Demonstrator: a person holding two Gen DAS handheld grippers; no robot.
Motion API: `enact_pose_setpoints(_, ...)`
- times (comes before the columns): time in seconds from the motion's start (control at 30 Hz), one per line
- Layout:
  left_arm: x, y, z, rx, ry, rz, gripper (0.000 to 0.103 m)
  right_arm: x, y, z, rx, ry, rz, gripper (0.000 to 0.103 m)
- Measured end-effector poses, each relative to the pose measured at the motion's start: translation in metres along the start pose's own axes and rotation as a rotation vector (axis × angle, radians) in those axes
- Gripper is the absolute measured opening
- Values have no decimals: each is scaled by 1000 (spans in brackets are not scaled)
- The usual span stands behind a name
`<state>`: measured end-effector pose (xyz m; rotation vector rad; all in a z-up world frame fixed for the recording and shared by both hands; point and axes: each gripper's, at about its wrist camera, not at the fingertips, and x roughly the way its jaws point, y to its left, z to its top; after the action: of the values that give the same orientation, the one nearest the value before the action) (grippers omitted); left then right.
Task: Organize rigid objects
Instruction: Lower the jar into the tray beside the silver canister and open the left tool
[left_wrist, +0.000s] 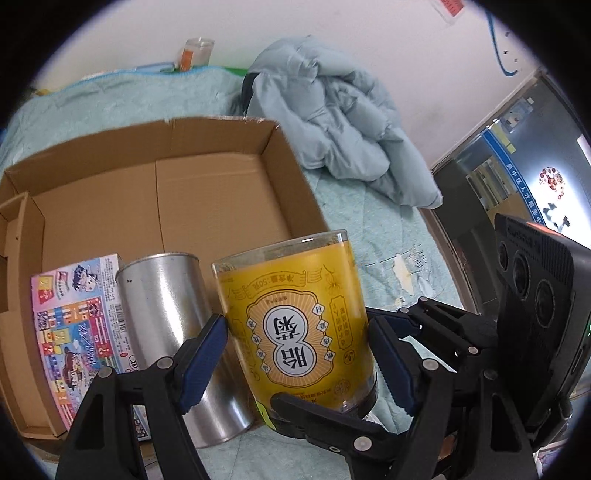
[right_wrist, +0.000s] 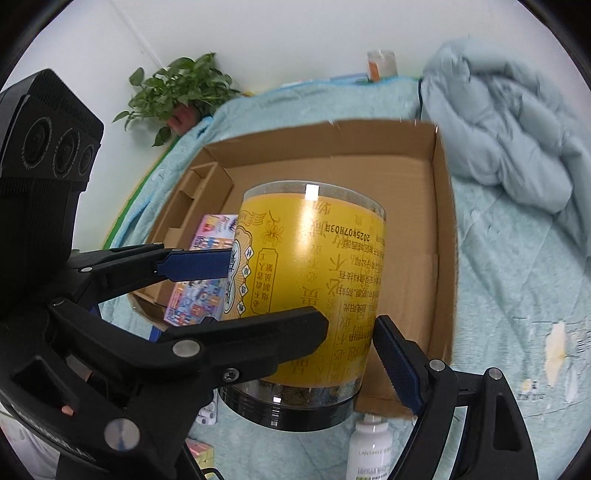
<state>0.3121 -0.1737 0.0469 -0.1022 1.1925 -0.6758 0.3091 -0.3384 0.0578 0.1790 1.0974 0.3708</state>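
Left wrist view: left gripper (left_wrist: 295, 354) clamps the yellow-labelled jar (left_wrist: 295, 317), inverted, above the cardboard box's (left_wrist: 184, 177) near edge, beside a silver can (left_wrist: 173, 332). Right wrist view: right gripper (right_wrist: 351, 325) pads grip the same jar (right_wrist: 314, 288) over the box (right_wrist: 439, 221).

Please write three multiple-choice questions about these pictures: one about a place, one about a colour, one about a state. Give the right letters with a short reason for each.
1. Where does the silver can stand?
A. between the picture box and the yellow jar
B. on the jacket
C. behind the plant

2. What colour is the jar's label?
A. red
B. yellow
C. green

3. How does the jar stand?
A. lid up
B. on its side
C. upside down

Answers: 1 A, the left wrist view shows the can with the box on one side and the jar on the other. 2 B, the label is yellow in both views. 3 C, its print is inverted and its lid is at the bottom.
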Motion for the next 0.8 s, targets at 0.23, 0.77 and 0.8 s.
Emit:
enact_pose_setpoints(0.23, 42, 18, -8, -67, 110, 16, 75, 50, -23, -8, 34, 99, 12, 83)
enact_pose_setpoints(0.77, -7, 3, -39, 42, -72, 128, 57, 54, -29, -28, 110, 80, 24, 92)
enact_pose_setpoints(0.8, -26, 1, -49, 67, -145, 152, 58, 41, -23, -32, 93, 39, 11, 93)
